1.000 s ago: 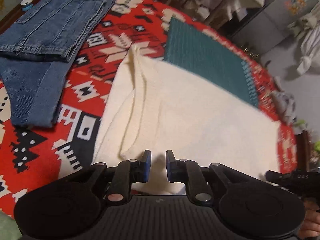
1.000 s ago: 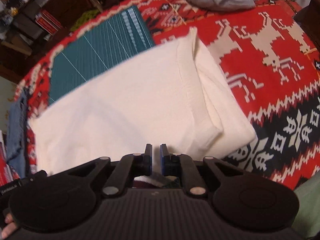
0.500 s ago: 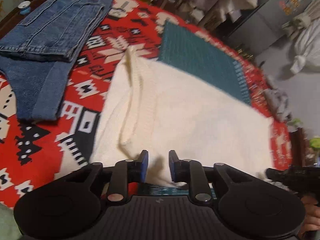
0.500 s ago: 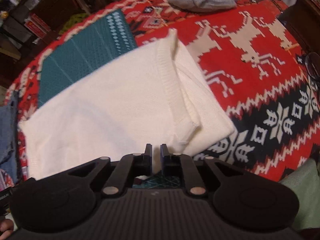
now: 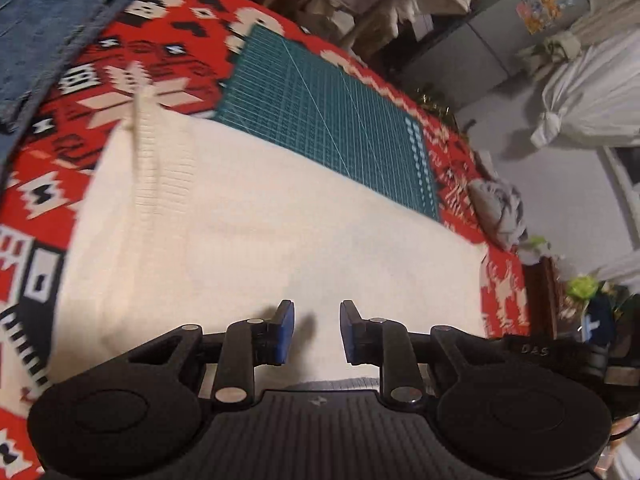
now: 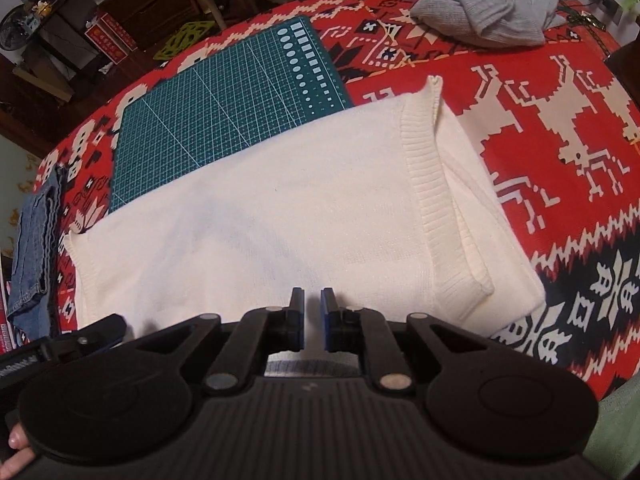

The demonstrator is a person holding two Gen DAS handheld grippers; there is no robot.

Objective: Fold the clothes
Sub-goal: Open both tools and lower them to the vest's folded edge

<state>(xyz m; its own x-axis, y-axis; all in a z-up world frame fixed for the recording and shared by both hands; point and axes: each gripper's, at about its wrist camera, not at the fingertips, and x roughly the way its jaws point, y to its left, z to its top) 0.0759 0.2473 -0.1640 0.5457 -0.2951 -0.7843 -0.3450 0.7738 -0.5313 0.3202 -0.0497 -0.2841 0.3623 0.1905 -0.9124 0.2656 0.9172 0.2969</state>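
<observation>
— Where are we with the cream sweater (image 6: 280, 216)?

— It lies folded across the red patterned cloth (image 6: 560, 80), its far edge over the green cutting mat (image 6: 224, 112), ribbed hem turned over on the right. Our left gripper (image 5: 316, 330) hovers at the near edge with its jaws spread, nothing between them. Our right gripper (image 6: 313, 320) has its jaws nearly pressed together, a narrow gap left; whether they pinch any knit we cannot tell.

— So how do we do the next fold well?

— We judge that both grippers should take the near edge at matching spots, well apart, lift evenly, and carry it over so the edges line up without dragging the layers underneath.

— What can't we make out?

— The near edge itself sits behind the gripper bodies. The left view is blurred, so the folded jeans (image 5: 52, 36) are smeared. The grey garment (image 6: 484, 4) waits in a heap at the far corner.
</observation>
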